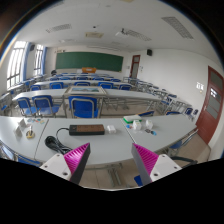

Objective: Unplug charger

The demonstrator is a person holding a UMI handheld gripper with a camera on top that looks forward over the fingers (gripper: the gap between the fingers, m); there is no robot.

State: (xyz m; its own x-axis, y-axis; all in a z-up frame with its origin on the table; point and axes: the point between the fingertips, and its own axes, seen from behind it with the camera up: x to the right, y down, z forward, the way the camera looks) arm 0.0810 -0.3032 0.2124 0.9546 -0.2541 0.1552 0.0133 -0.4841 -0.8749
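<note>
My gripper (112, 160) is open, its two pink-padded fingers (76, 157) wide apart with nothing between them. It hangs above the near edge of a long white desk (100, 142). On the desk beyond the fingers lies a dark flat power strip (87, 129) with a black cable (56, 142) curling to its left. To the right of it stand small items, one with a green top (127, 120) and a small white piece (139, 127). I cannot tell which of these is the charger.
This is a classroom with rows of desks and blue chairs (85, 95) behind the near desk. A green chalkboard (88, 61) is on the far wall. A brown door (211, 102) stands at the right. Windows (17, 62) are at the left.
</note>
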